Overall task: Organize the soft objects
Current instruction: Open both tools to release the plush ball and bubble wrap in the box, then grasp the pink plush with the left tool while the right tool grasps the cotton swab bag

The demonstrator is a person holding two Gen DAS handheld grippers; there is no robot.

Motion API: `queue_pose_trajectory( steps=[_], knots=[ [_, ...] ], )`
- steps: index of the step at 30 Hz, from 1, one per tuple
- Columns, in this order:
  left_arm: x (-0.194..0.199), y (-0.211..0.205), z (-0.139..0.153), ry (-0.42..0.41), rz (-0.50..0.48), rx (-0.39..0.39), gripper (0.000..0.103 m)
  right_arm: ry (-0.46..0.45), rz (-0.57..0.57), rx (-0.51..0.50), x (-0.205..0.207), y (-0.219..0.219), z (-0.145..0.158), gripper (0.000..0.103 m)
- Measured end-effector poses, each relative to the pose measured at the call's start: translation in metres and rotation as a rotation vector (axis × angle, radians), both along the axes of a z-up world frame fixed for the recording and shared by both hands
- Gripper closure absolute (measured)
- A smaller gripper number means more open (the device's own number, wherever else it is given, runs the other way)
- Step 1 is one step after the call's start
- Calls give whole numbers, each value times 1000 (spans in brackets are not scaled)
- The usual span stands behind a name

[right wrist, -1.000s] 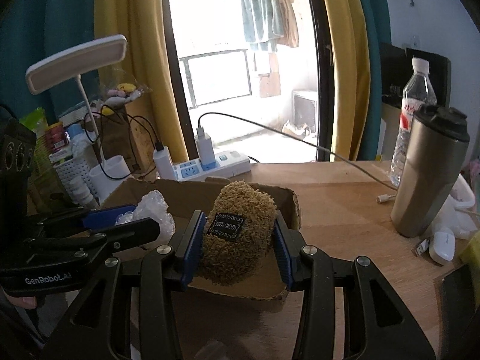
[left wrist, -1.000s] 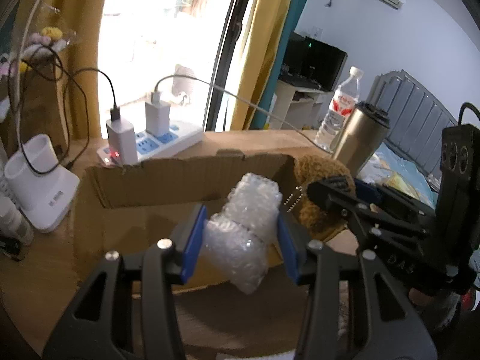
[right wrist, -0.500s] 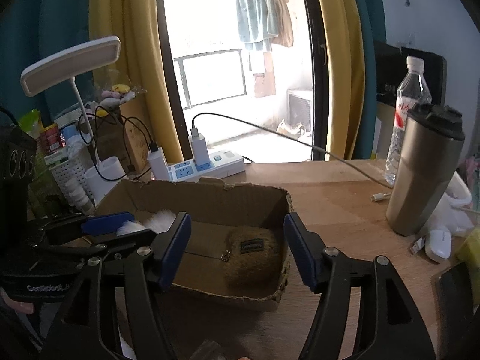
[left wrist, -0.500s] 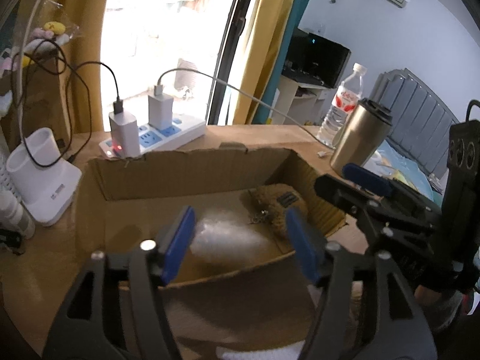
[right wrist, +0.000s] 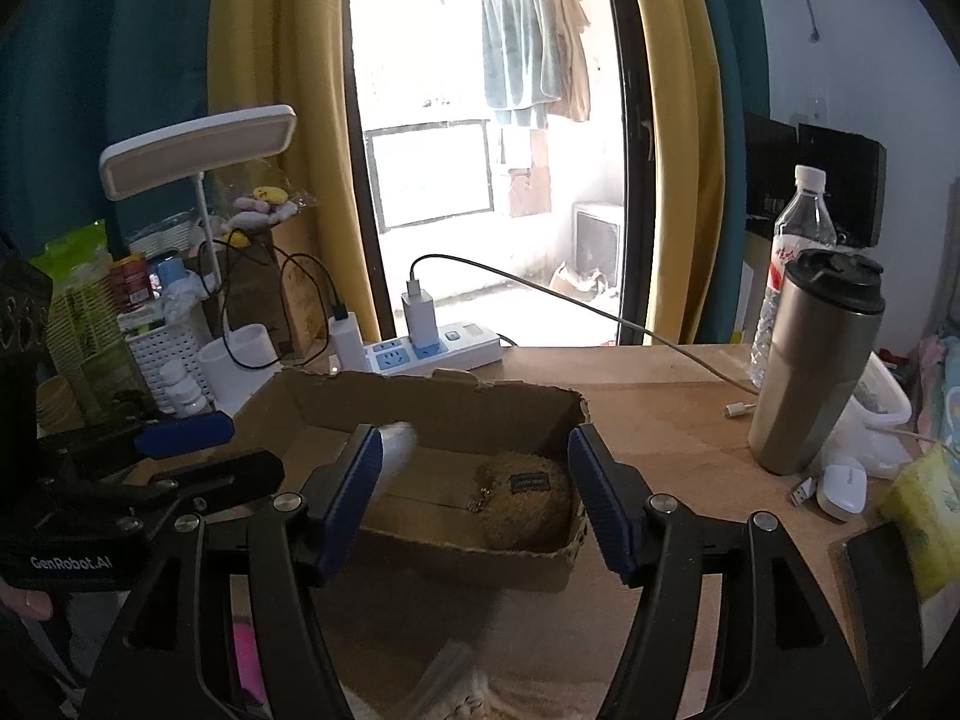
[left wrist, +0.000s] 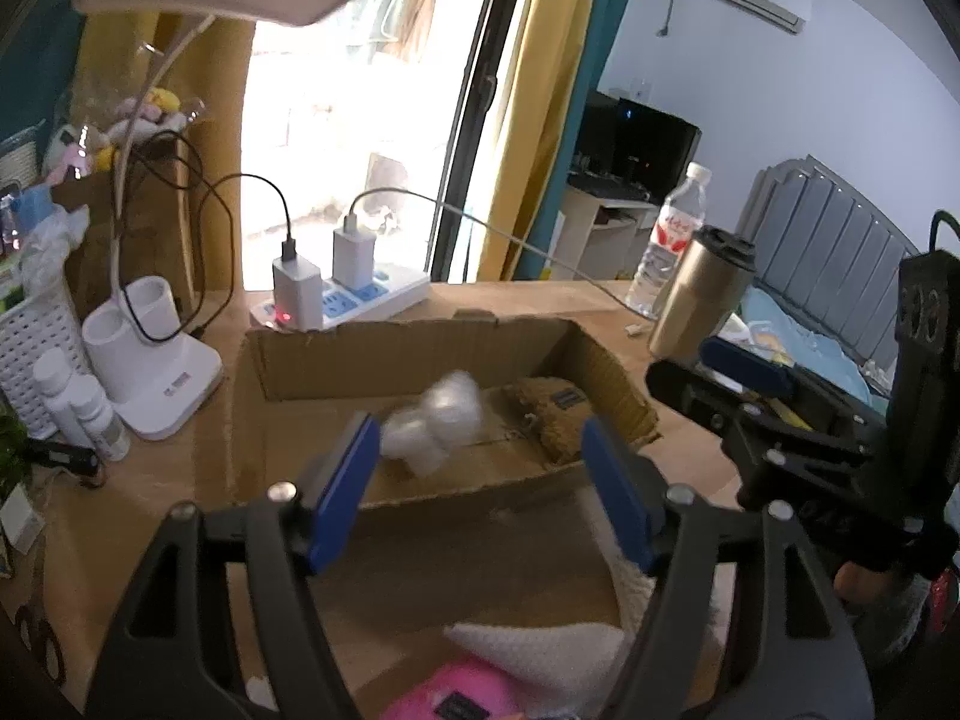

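Observation:
A shallow cardboard box point(left wrist: 396, 348) point(right wrist: 420, 396) sits on the wooden desk. Inside lie a blurred wad of bubble wrap point(left wrist: 435, 426) point(right wrist: 399, 447) and a brown fuzzy plush point(left wrist: 555, 417) point(right wrist: 525, 498) with a dark label. My left gripper point(left wrist: 480, 480) is open and empty, above the box's near edge. My right gripper point(right wrist: 474, 492) is open and empty, above the box in front of the plush. Each gripper shows in the other's view: the right one point(left wrist: 714, 375), the left one point(right wrist: 210, 450).
A power strip point(left wrist: 354, 300) with chargers and cables lies behind the box. A steel tumbler point(right wrist: 810, 366) and water bottle point(right wrist: 792, 252) stand right. A desk lamp point(right wrist: 198, 144), white cups point(left wrist: 138, 348) and basket are left. A pink object point(left wrist: 456, 696) and white cloth point(left wrist: 540, 654) lie near.
Both grippers opened and let go: the bubble wrap and the plush dropped into the box. Both grippers then drew back and up from the box.

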State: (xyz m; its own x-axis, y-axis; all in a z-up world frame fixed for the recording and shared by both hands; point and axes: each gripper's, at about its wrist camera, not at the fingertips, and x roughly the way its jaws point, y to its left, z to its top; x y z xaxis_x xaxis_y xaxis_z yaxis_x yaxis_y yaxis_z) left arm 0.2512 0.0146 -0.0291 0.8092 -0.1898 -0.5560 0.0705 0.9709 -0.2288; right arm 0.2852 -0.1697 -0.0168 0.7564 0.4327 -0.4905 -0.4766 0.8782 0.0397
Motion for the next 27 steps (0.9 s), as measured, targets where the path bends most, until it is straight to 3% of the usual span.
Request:
queue_pose_trajectory(
  steps=[15,27],
  knots=[
    [-49,4,12,-45,7,10,30,-27,-20,-16,-42,-9,12,35],
    [-76,12,3,-37,19,6,30,-13,-28,-40,-67,-14,5,35]
  ],
)
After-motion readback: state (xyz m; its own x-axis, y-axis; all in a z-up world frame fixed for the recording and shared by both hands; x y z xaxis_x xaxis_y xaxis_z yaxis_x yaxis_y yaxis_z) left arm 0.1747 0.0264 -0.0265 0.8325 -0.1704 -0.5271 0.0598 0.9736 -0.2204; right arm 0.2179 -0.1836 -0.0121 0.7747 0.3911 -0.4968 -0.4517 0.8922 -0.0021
